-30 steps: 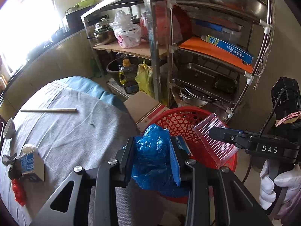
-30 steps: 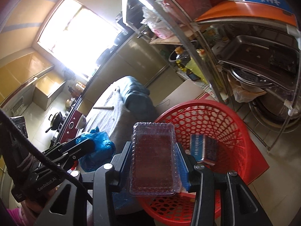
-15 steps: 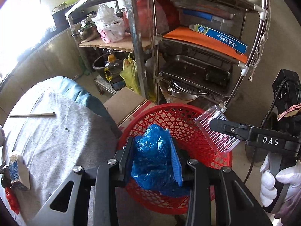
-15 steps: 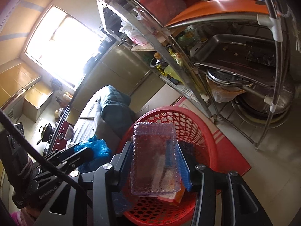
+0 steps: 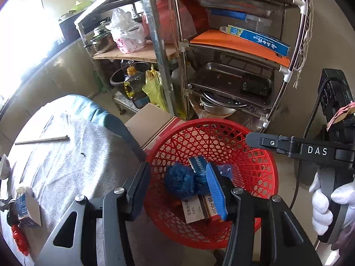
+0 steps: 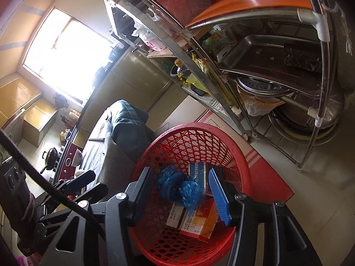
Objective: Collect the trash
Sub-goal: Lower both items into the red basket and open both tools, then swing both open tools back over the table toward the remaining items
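Note:
The red mesh basket [image 5: 255, 177] [image 6: 241, 168] stands on the floor below both grippers. In it a crumpled blue plastic bag [image 5: 180, 182] [image 6: 177, 188] lies on several printed cartons [image 5: 195, 208] [image 6: 197, 221]. A corner of the clear ribbed tray [image 5: 235, 174] shows beside the bag. My left gripper [image 5: 177, 170] [image 6: 95, 182] hangs over the basket, its jaws opening with nothing pressed between them. My right gripper [image 6: 178, 173] [image 5: 255, 139], held by a white-gloved hand [image 5: 326, 204], is over the basket too, jaws opening and empty.
A table under a grey cloth [image 5: 66, 166] sits left of the basket and bears a small carton [image 5: 24, 206], a red scrap [image 5: 20, 237] and a thin stick [image 5: 42, 140]. A steel rack [image 5: 233, 77] of pans rises behind. A cardboard box [image 5: 150, 122] lies between them.
The blue bag left my left gripper and dropped into the basket. The clear tray left my right gripper's jaws. Both pairs of jaws spread apart, and both grippers came in over the basket.

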Demonstrator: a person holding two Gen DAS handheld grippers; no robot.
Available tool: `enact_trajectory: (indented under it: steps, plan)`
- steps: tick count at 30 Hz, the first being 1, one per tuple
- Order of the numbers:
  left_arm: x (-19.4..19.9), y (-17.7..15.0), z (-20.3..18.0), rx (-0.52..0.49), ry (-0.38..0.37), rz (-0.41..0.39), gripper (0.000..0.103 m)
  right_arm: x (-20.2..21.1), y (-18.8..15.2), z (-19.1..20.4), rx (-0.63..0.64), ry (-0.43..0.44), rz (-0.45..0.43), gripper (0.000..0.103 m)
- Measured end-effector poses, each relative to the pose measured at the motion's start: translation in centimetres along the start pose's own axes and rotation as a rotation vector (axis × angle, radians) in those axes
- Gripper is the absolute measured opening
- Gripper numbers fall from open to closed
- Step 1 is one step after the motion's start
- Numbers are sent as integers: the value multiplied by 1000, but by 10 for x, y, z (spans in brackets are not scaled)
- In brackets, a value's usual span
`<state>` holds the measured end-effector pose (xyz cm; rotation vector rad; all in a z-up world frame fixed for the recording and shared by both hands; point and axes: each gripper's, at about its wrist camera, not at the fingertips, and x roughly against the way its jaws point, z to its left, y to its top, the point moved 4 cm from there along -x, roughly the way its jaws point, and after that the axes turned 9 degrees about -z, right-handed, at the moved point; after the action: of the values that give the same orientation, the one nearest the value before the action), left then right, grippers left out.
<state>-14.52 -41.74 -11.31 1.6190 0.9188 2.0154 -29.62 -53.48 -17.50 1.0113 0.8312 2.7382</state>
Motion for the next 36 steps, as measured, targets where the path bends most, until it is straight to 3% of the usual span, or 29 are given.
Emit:
enact_trajectory:
  steps: [6, 9, 17, 25, 36]
  plan:
    - [20, -5, 18, 33, 42, -17, 55, 1, 0, 12, 24, 7, 1, 56]
    - [37, -10, 35, 50, 91, -34, 63, 2, -1, 23, 45, 14, 3, 56]
    - [81, -29, 93, 158, 227, -48, 63, 4, -8, 62, 114, 41, 12, 56]
    - [134, -67, 155, 295, 384, -55, 63, 0, -27, 129, 227, 99, 44, 56]
    - [188, -139, 224, 484, 544, -37, 63, -24, -77, 232, 405, 208, 138, 56]
